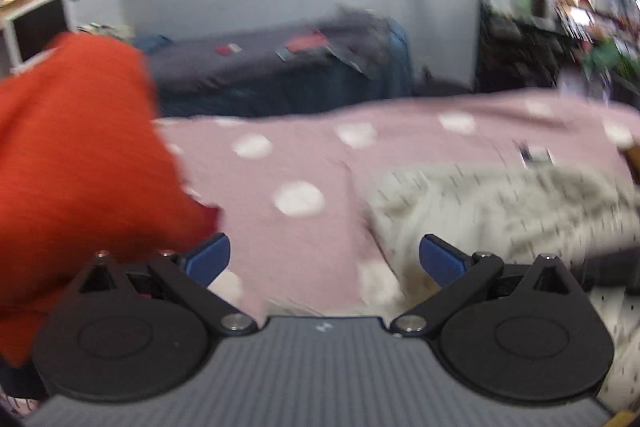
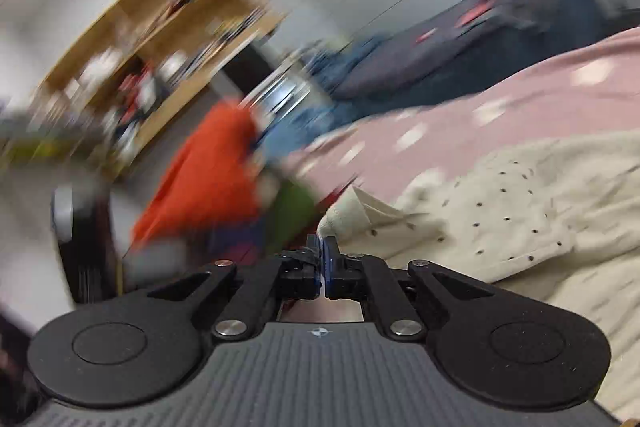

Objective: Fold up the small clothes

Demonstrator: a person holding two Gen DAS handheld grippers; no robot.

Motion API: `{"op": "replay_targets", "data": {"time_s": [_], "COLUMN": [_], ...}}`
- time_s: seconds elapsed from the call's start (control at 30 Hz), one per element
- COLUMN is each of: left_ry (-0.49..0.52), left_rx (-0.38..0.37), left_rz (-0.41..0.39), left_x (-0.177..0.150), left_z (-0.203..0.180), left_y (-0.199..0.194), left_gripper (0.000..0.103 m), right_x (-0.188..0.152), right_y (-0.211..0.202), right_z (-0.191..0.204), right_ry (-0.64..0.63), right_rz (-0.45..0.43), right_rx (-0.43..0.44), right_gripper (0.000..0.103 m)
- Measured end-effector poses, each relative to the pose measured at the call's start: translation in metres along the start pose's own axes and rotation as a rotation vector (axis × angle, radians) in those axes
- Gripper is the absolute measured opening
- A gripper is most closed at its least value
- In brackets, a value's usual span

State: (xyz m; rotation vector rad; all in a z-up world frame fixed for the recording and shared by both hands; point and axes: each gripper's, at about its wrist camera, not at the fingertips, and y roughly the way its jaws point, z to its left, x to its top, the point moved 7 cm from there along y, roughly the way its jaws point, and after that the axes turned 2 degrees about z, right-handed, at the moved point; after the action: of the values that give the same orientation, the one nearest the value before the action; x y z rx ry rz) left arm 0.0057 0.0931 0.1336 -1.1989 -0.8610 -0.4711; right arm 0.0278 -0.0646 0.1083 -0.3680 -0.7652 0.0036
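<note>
A cream garment with small dark dots lies rumpled on the pink bedspread with white spots. In the left wrist view my left gripper is open above the bedspread, nothing between its blue pads, with the garment's edge just right of it. An orange cloth bulks against its left finger. In the right wrist view my right gripper is shut. The garment's near corner rises to a point at its fingertips and seems pinched there.
A dark blue-grey couch or bench with small red items stands beyond the bed. A wooden shelf unit full of clutter stands at the left by the wall. Green and blue cloth lies under the orange one. Both views are motion-blurred.
</note>
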Motion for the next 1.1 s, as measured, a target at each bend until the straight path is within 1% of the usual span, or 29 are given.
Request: {"op": "replay_targets", "data": {"time_s": [0.03, 0.07, 0.1, 0.13, 0.17, 0.2, 0.23, 0.27, 0.33, 0.37, 0.4, 0.43, 0.47, 0.53, 0.57, 0.6, 0.63, 0.67, 0.73, 0.77, 0.8, 0.83, 0.87, 0.9, 0.93, 1.0, 1.03, 1.07, 1.1], "left_ry": [-0.018, -0.029, -0.036, -0.035, -0.019, 0.007, 0.036, 0.066, 0.102, 0.109, 0.103, 0.085, 0.06, 0.027, 0.029, 0.056, 0.103, 0.16, 0.286, 0.335, 0.388, 0.429, 0.453, 0.444, 0.409, 0.305, 0.26, 0.226, 0.202], "left_rx": [0.016, 0.017, 0.0, -0.024, -0.041, -0.05, -0.057, -0.065, -0.074, -0.076, -0.084, -0.098, -0.128, -0.217, -0.243, -0.247, -0.222, -0.165, -0.003, 0.043, 0.074, 0.094, 0.091, 0.071, 0.049, 0.014, 0.026, 0.049, 0.069], "left_rz": [-0.026, -0.025, -0.006, 0.008, 0.026, 0.059, 0.092, 0.12, 0.163, 0.193, 0.22, 0.246, 0.276, 0.305, 0.307, 0.302, 0.288, 0.274, 0.246, 0.225, 0.22, 0.234, 0.232, 0.208, 0.203, 0.236, 0.242, 0.235, 0.225], "left_x": [0.006, 0.01, 0.012, 0.012, 0.01, 0.005, 0.001, -0.006, -0.021, -0.032, -0.041, -0.048, -0.056, -0.066, -0.07, -0.072, -0.073, -0.073, -0.073, -0.074, -0.077, -0.081, -0.084, -0.084, -0.082, -0.077, -0.074, -0.07, -0.066], "left_z": [0.012, 0.02, 0.022, 0.02, 0.014, 0.006, -0.003, -0.013, -0.029, -0.034, -0.037, -0.039, -0.042, -0.055, -0.064, -0.076, -0.086, -0.094, -0.108, -0.114, -0.12, -0.125, -0.129, -0.129, -0.125, -0.108, -0.095, -0.079, -0.063], "left_y": [-0.008, -0.011, -0.009, -0.005, 0.002, 0.011, 0.02, 0.029, 0.046, 0.053, 0.058, 0.063, 0.066, 0.071, 0.072, 0.076, 0.08, 0.087, 0.105, 0.114, 0.124, 0.133, 0.139, 0.14, 0.14, 0.14, 0.139, 0.135, 0.131], "left_gripper": [0.103, 0.103, 0.103, 0.103, 0.103, 0.103, 0.103, 0.103, 0.103, 0.103, 0.103, 0.103, 0.103, 0.103, 0.103, 0.103, 0.103, 0.103, 0.103, 0.103, 0.103, 0.103, 0.097, 0.085, 0.076, 0.03, 0.02, 0.013, 0.013], "right_x": [-0.016, -0.032, -0.047, -0.065, -0.075, -0.079, -0.077, -0.067, -0.041, -0.029, -0.015, -0.004, 0.004, 0.017, 0.018, 0.015, 0.01, 0.008, 0.004, 0.002, 0.003, 0.001, 0.003, 0.006, 0.015, 0.032, 0.04, 0.046, 0.052], "right_y": [0.009, 0.017, 0.026, 0.034, 0.035, 0.033, 0.03, 0.025, 0.009, -0.002, -0.011, -0.019, -0.023, -0.019, -0.012, -0.002, 0.007, 0.016, 0.031, 0.038, 0.045, 0.046, 0.044, 0.034, 0.02, -0.019, -0.043, -0.069, -0.097], "right_z": [0.005, 0.004, 0.007, 0.019, 0.033, 0.042, 0.044, 0.037, 0.015, 0.001, -0.017, -0.035, -0.051, -0.068, -0.075, -0.083, -0.086, -0.089, -0.092, -0.096, -0.104, -0.108, -0.112, -0.115, -0.115, -0.111, -0.109, -0.109, -0.108], "right_ry": [0.021, 0.077, 0.094, 0.022, -0.068, -0.135, -0.155, -0.149, -0.171, -0.167, -0.154, -0.159, -0.199, -0.381, -0.464, -0.52, -0.545, -0.569, -0.638, -0.67, -0.684, -0.676, -0.656, -0.611, -0.546, -0.451, -0.424, -0.389, -0.349], "right_rz": [0.047, 0.107, 0.178, 0.273, 0.305, 0.299, 0.289, 0.263, 0.163, 0.117, 0.089, 0.077, 0.085, 0.106, 0.138, 0.212, 0.281, 0.319, 0.355, 0.375, 0.413, 0.442, 0.434, 0.384, 0.325, 0.185, 0.117, 0.042, -0.024], "right_rx": [0.006, 0.021, 0.045, 0.09, 0.105, 0.103, 0.086, 0.043, -0.121, -0.207, -0.307, -0.419, -0.524, -0.65, -0.674, -0.673, -0.649, -0.626, -0.62, -0.637, -0.65, -0.657, -0.667, -0.674, -0.677, -0.73, -0.761, -0.794, -0.824], "right_gripper": [0.004, 0.005, 0.005, 0.005, 0.005, 0.007, 0.012, 0.02, 0.056, 0.065, 0.08, 0.08, 0.08, 0.08, 0.08, 0.08, 0.077, 0.077, 0.076, 0.074, 0.059, 0.009, 0.006, 0.004, 0.004, 0.004, 0.004, 0.004, 0.004]}}
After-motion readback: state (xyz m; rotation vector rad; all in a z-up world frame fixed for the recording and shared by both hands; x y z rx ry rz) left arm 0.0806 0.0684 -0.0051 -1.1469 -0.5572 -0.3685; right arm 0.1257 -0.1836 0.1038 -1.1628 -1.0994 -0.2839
